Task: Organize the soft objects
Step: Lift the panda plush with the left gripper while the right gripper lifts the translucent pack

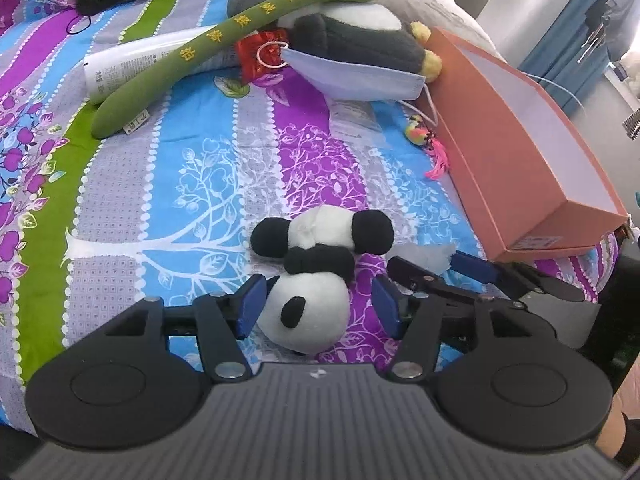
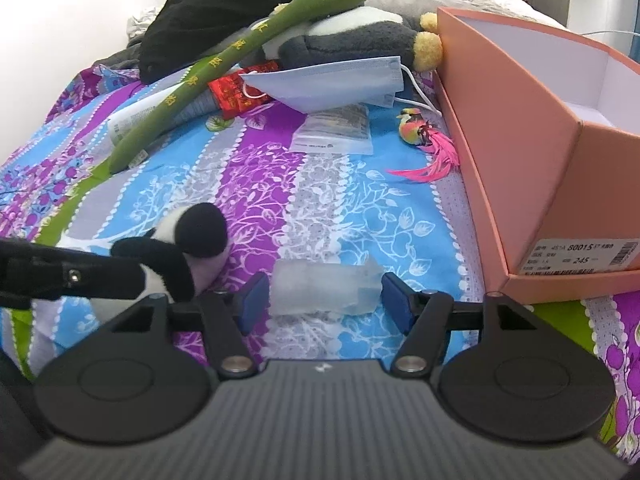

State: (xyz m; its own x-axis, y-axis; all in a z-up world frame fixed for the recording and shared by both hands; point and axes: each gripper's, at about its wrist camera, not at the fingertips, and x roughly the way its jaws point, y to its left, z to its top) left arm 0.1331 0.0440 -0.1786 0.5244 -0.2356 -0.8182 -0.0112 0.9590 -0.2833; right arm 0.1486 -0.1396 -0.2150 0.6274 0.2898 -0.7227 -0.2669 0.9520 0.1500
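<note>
Jaws wide on both: left gripper [image 1: 318,306] straddles the panda's [image 1: 310,308] head, right gripper [image 2: 324,300] brackets a clear packet [image 2: 326,286], both near the box [image 2: 532,168], likely their destination.

Bedspread [image 2: 256,168] w/ panda plush [image 1: 316,272], box [image 2: 520,168], mask [image 2: 332,82].
</note>
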